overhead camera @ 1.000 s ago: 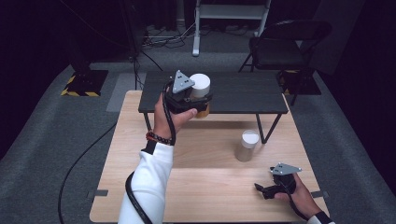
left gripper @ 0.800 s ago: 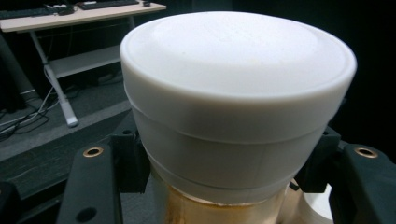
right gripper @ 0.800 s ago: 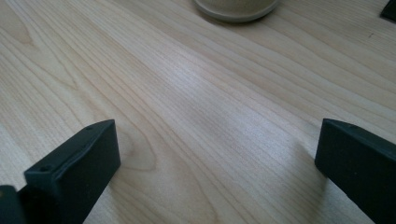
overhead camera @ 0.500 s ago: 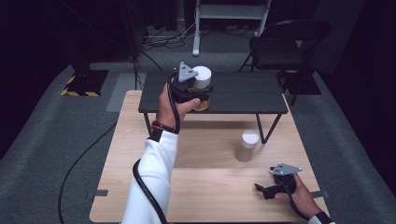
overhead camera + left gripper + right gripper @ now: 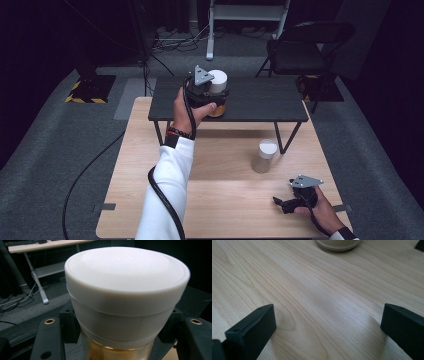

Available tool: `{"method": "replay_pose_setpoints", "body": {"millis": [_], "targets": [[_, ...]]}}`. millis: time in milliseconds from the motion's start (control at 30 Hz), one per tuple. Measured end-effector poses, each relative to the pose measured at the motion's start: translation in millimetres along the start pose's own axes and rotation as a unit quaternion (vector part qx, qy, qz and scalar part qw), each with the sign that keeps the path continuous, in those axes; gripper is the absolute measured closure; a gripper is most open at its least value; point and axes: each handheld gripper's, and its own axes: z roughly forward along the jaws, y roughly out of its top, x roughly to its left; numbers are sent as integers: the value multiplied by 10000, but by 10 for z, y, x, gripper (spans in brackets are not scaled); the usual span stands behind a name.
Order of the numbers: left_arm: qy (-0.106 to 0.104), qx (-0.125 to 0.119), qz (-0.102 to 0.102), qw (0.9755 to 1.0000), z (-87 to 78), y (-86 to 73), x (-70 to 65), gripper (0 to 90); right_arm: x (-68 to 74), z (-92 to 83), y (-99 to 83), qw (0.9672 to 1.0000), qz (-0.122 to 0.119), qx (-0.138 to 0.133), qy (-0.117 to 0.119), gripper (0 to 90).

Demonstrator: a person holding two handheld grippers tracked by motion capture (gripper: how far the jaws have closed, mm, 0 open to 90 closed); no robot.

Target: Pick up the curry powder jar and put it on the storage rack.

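Two jars are in play: the left gripper (image 5: 212,97) is clenched just under the white lid of an amber jar (image 5: 125,300), carrying it upright over the dark raised shelf (image 5: 260,102), likely so nothing spills. The right gripper (image 5: 292,202) rests released on the wooden surface (image 5: 220,200), near the second jar (image 5: 264,156), probably ready to reach for it.

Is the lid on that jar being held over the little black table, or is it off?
On. The jar in the left gripper wears its white lid, seated squarely over the amber glass.

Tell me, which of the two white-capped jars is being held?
The amber-bodied jar over the dark shelf, clamped in the left tool. The pale jar stands alone on the wooden table.
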Motion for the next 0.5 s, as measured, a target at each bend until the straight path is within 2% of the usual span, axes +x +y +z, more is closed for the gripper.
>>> {"method": "replay_pose_setpoints", "body": {"millis": [367,500], "targets": [[-69,-90,-121,9999,17,-60,43,344,1,0,0,10000,0,-1,-2,0],[27,13,-32,10000,27,-56,26,268,0,0,0,10000,0,0,-1,0]]}}
